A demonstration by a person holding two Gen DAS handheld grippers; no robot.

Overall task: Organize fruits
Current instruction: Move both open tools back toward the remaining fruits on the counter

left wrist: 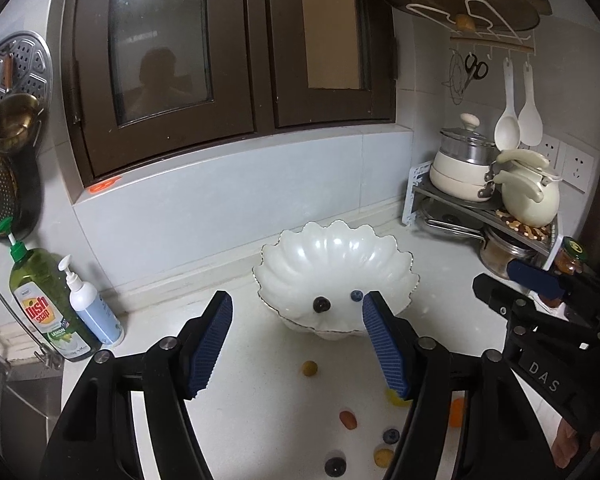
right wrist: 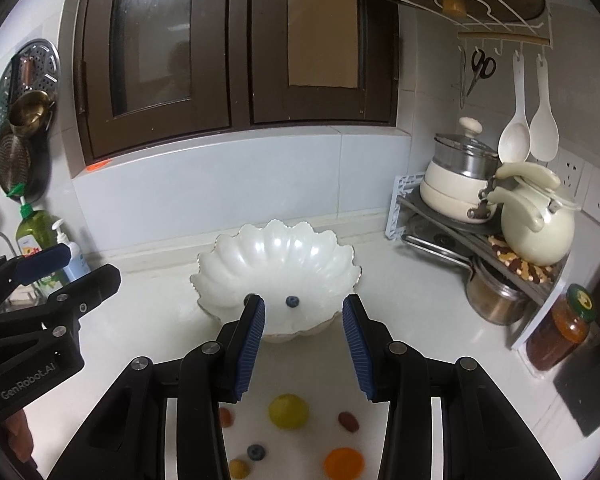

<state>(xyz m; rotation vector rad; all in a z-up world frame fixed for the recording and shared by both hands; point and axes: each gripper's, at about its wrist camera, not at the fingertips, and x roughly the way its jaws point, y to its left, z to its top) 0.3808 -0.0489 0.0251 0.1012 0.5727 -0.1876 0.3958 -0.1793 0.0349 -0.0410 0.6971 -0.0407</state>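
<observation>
Left wrist view showed the left claw (left wrist: 298, 344) standing wide and empty, the right claw (right wrist: 304, 350) narrower and empty too. Two blueberries (left wrist: 321, 304) lay in the shell bowl (left wrist: 332, 256) at 12 o'clock; other small fruits (right wrist: 288, 411) lay on the bench (left wrist: 252, 400) at 6 o'clock. They looked light, round and soft, apt to roll; pinch gently across the middle.

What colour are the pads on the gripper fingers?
Dark blue, ribbed pads on black fingers; clearest in the right wrist view.
</observation>
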